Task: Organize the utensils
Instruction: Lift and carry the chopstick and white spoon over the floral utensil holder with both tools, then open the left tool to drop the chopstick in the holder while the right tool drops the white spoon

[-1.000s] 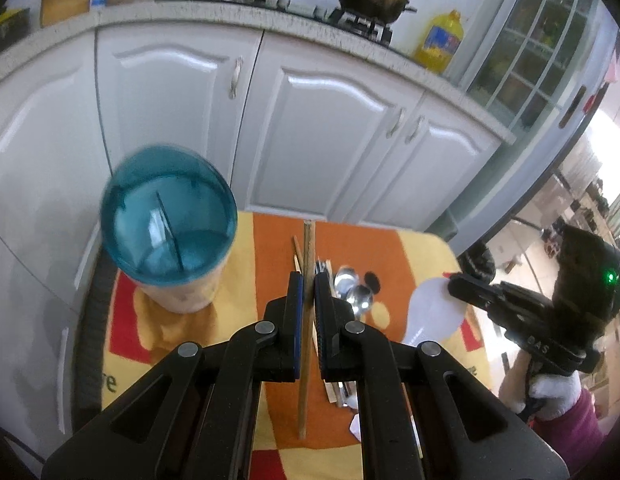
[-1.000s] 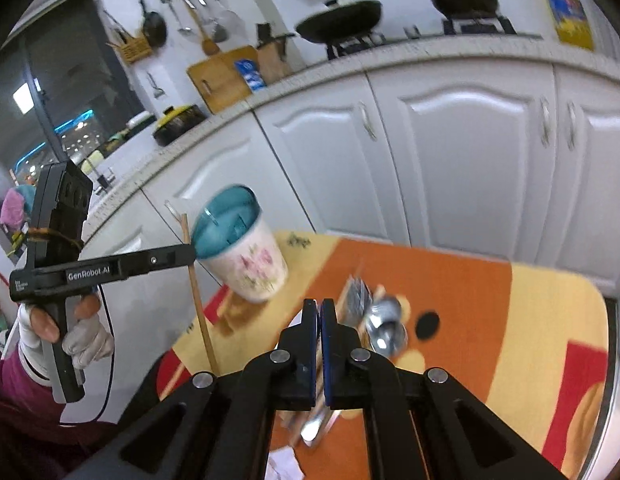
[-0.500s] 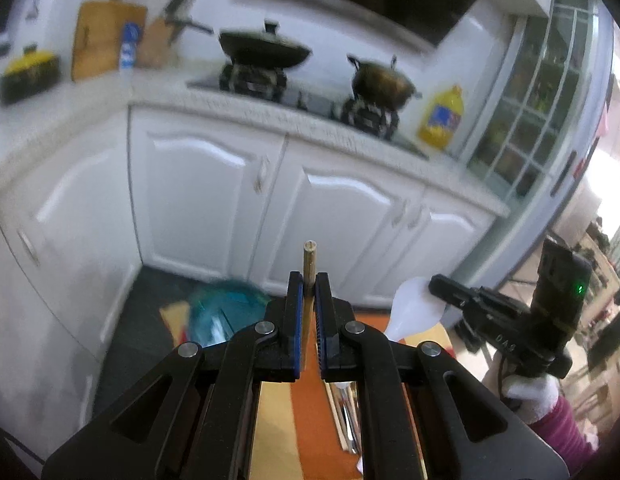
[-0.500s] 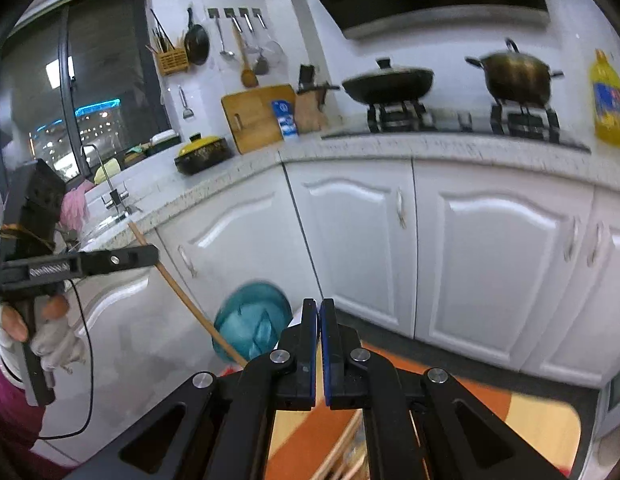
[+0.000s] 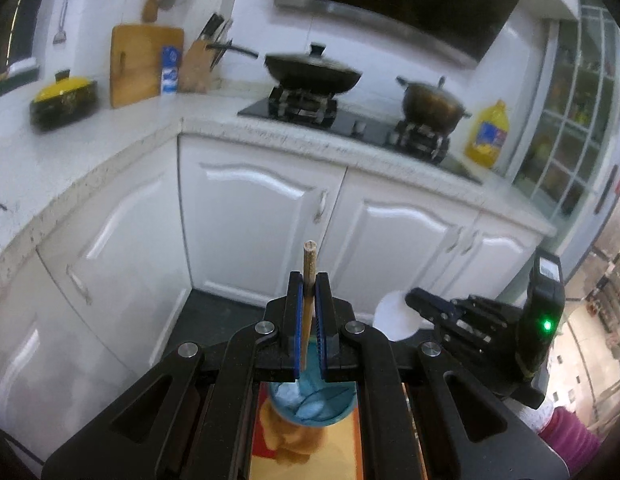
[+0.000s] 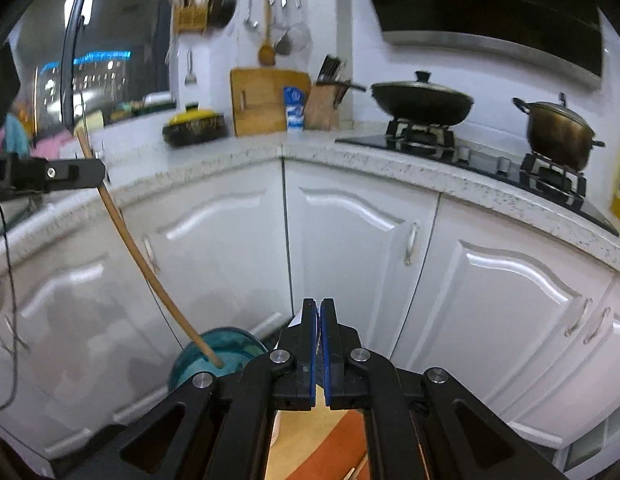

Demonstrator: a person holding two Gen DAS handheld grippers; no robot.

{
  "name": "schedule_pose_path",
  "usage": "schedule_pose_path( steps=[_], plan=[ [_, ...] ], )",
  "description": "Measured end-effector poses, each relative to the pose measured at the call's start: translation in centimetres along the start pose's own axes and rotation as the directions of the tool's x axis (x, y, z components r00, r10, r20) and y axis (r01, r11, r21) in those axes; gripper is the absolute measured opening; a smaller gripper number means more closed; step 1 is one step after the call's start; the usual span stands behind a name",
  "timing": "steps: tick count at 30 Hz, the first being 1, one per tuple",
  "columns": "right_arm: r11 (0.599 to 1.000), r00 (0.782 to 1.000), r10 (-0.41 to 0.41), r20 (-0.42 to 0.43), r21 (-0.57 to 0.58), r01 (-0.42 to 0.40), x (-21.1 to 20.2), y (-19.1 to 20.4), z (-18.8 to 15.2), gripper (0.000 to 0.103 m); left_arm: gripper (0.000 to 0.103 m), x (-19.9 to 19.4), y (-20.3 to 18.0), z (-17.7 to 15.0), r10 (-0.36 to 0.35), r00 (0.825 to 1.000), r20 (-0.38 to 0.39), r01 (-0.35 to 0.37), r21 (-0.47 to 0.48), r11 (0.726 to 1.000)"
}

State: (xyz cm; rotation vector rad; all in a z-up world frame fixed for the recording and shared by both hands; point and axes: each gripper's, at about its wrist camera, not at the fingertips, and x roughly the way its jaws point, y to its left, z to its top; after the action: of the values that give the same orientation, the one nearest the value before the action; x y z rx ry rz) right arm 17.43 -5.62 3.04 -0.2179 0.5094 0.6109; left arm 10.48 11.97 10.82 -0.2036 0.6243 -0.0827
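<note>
With left gripper [image 5: 308,280] clamped on chopstick [image 6: 141,256], tip dipped inside cup [image 6: 217,354], and right gripper [image 6: 320,312] pinching spoon [image 5: 394,316], risks tipping cup if lowered aslant.

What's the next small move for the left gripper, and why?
Probably open the left gripper. It is shut on the wooden chopstick, whose lower end already sits inside the teal cup, so releasing should drop it in.
</note>
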Motion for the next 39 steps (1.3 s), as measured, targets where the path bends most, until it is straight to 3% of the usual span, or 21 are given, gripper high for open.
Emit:
schedule_pose_path(
  steps=[9, 13, 15, 17, 19, 22, 34, 39],
  plan=[
    [0.998, 0.988, 0.058, -0.140, 0.002, -0.059, 5.6, 1.3, -3.1, 0.002, 0.004, 6.5, 0.0, -4.5, 0.074, 0.991, -0.115, -0.072, 0.020, 0.997],
    [0.993, 0.977, 0.114, -0.181, 0.050, -0.107, 6.4, 1.2, -3.8, 0.002, 0.004, 8.0, 0.1, -4.9, 0.097, 0.988, -0.124, -0.097, 0.008, 0.995],
    [0.989, 0.975, 0.136, -0.174, 0.089, -0.122, 6.1, 0.7, -4.0, 0.002, 0.006, 8.3, 0.3, -5.0, 0.089, 0.987, -0.135, -0.091, -0.013, 0.996],
    [0.981, 0.976, 0.153, -0.158, 0.142, -0.131, 5.4, -0.2, -4.3, 0.010, 0.011, 8.4, 0.4, -5.1, 0.093, 0.986, -0.138, -0.096, -0.019, 0.995],
    [0.974, 0.976, 0.163, -0.144, 0.184, -0.135, 4.8, -0.9, -4.6, 0.022, 0.031, 8.2, 0.6, -5.2, 0.086, 0.987, -0.137, -0.091, -0.033, 0.995],
    [0.967, 0.977, 0.167, -0.136, 0.217, -0.136, 3.9, -1.4, -5.2, 0.025, 0.038, 7.8, 0.6, -5.5, 0.074, 0.988, -0.134, -0.081, -0.049, 0.996],
    [0.965, 0.981, 0.131, -0.146, 0.244, -0.093, 1.4, -0.8, -6.4, 0.027, 0.040, 6.5, -1.6, -7.7, 0.147, 0.981, -0.125, -0.148, 0.004, 0.989],
    [0.964, 0.982, 0.118, -0.146, 0.255, -0.078, 0.3, -0.7, -6.9, 0.032, 0.040, 6.1, -2.2, -8.6, 0.161, 0.979, -0.122, -0.160, 0.012, 0.987]
  ],
)
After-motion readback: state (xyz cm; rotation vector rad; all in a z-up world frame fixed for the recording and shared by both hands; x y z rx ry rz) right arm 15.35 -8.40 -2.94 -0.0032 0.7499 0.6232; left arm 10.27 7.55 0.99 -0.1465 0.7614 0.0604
